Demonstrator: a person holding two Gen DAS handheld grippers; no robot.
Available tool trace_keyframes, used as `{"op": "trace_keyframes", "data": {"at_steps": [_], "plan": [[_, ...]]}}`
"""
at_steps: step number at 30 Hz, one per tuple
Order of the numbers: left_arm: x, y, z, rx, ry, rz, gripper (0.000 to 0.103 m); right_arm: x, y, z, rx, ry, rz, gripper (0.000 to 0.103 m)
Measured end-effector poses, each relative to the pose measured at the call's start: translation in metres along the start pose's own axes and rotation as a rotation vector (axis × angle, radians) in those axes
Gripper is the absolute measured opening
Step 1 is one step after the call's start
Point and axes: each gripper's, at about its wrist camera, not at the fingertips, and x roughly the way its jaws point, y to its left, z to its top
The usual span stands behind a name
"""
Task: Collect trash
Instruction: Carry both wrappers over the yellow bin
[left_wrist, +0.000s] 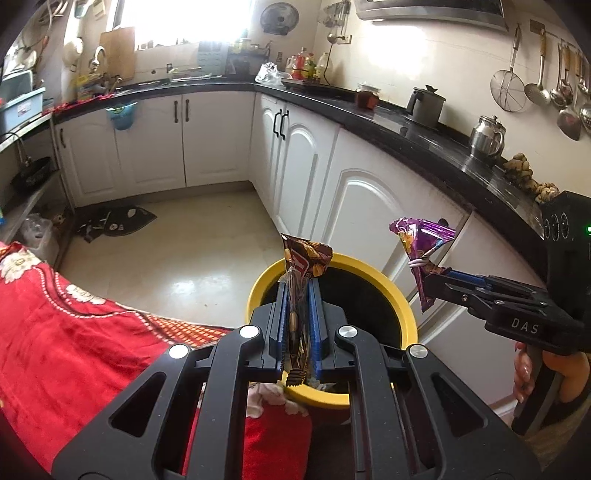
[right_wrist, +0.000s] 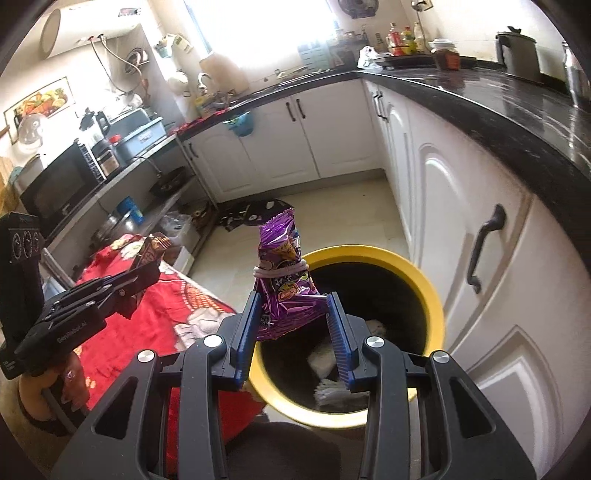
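Observation:
My left gripper (left_wrist: 297, 286) is shut on a brown snack wrapper (left_wrist: 304, 262) and holds it upright over the near rim of the yellow trash bin (left_wrist: 402, 299). My right gripper (right_wrist: 293, 295) is shut on a purple snack packet (right_wrist: 282, 266) tied with a rubber band, held above the bin's left rim (right_wrist: 424, 280). In the left wrist view the right gripper (left_wrist: 430, 282) with the purple packet (left_wrist: 421, 240) hovers over the bin's right side. In the right wrist view the left gripper (right_wrist: 147, 275) holds the brown wrapper (right_wrist: 153, 249) over the red cloth. White trash (right_wrist: 332, 384) lies inside the bin.
A red patterned cloth (left_wrist: 74, 325) covers the surface left of the bin. White cabinets (left_wrist: 332, 177) under a black countertop (left_wrist: 424, 125) stand right behind the bin. A dark mat (left_wrist: 114, 221) lies on the tiled floor. A cabinet handle (right_wrist: 484, 251) is close on the right.

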Motion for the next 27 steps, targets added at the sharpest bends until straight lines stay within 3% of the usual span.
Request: {"op": "trace_keyframes", "data": {"at_steps": [5, 27], "plan": [[0.011, -0.005, -0.002, 0.001, 0.012, -0.013, 0.006, 0.002, -0.012, -0.005, 0.004, 0.002, -0.054, 0.035], [0.073, -0.012, -0.010, -0.013, 0.117, -0.048, 0.007, 0.048, -0.037, -0.033, 0.037, 0.118, -0.123, 0.036]]}}
